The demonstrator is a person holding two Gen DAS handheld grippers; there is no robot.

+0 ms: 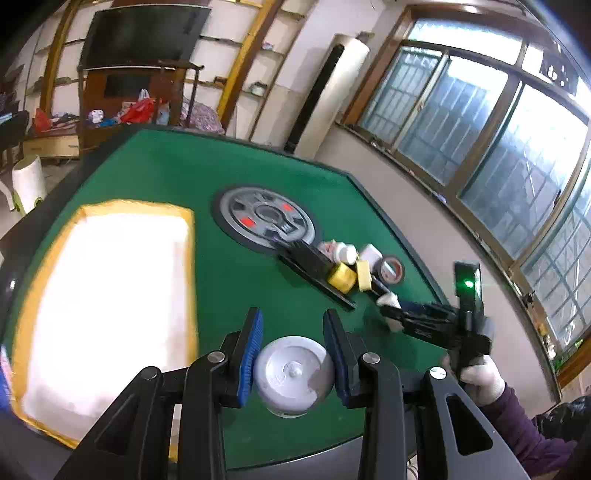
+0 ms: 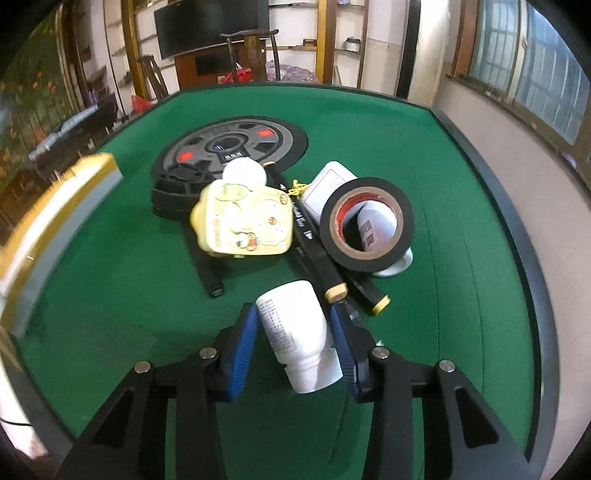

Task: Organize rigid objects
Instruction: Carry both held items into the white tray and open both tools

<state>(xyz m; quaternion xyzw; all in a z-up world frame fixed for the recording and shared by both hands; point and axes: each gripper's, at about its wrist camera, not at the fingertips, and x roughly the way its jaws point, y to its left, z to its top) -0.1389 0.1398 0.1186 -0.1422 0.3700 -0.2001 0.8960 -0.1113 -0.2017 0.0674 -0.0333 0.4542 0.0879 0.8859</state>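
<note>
Left gripper grips a white jar between its pads, above the green table. Right gripper straddles a white bottle; contact unclear. Just ahead: markers, yellow tin, tape roll still piled. White tray left of the fingers. Sorting looks mostly undone.

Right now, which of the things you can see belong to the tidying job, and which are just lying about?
Part of the job:
white jar between the left gripper fingers
white bottle between the right gripper fingers
black tape roll
yellow cartoon tin
black markers
yellow-rimmed tray

Just lying about:
television
wooden chair
windows
</note>
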